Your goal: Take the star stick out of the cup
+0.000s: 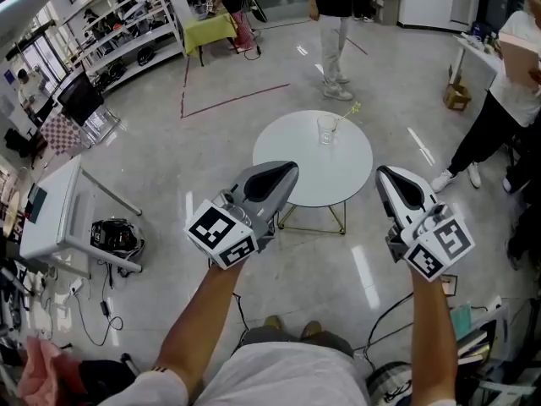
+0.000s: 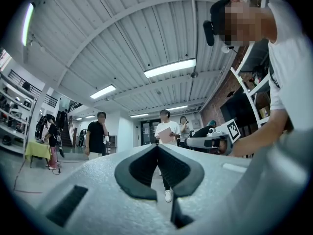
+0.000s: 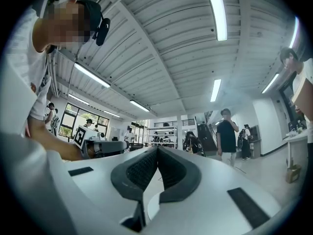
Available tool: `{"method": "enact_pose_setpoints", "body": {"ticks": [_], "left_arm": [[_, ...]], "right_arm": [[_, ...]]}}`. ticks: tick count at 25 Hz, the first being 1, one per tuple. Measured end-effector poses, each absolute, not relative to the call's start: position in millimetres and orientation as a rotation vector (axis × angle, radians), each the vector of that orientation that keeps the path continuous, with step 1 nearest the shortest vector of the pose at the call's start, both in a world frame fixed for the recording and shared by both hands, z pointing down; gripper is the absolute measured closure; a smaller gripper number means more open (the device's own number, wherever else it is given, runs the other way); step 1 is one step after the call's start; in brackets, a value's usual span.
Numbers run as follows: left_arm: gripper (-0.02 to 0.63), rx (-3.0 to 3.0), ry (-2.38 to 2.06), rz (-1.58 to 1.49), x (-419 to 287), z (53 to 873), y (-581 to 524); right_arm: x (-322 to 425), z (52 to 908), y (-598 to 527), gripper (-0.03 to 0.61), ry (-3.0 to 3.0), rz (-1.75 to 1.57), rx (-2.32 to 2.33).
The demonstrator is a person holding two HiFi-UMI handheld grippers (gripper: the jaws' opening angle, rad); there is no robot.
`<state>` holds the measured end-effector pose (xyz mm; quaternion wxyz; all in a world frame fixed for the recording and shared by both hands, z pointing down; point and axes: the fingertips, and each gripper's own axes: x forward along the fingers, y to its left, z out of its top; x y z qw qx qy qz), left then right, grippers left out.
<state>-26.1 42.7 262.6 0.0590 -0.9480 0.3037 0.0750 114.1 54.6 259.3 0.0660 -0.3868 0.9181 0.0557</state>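
Note:
A clear cup (image 1: 327, 128) stands near the far edge of a round white table (image 1: 296, 163). A thin stick leans out of the cup to the right, topped by a small yellow star (image 1: 356, 107). My left gripper (image 1: 290, 170) is held in the air short of the table's near left edge, its jaws shut with nothing between them (image 2: 157, 146). My right gripper (image 1: 383, 173) hovers beside the table's near right edge, also shut and empty (image 3: 157, 149). Both grippers are well short of the cup. Neither gripper view shows the cup.
A white cabinet (image 1: 52, 218) and a dark helmet (image 1: 116, 236) with cables sit on the floor at the left. People stand beyond the table (image 1: 333, 32) and at the right (image 1: 503, 108). Shelves (image 1: 127, 24), a yellow-green table (image 1: 208, 30) and a small box (image 1: 457, 96) stand further off.

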Motion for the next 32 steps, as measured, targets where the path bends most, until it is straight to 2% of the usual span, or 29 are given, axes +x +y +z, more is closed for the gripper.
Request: {"method": "enact_pose_setpoints", "body": {"ticks": [17, 32], "left_arm": [[0.600, -2.851, 0.994, 0.233, -17.9, 267.9, 18.0], [0.600, -2.858, 0.951, 0.225, -22.8, 282.2, -90.7]], "right_arm": [[130.1, 274.4, 25.4, 0.569, 2.795, 0.123, -1.140], [124.1, 292.5, -75.6, 0.568, 2.803, 0.087, -1.233]]}}
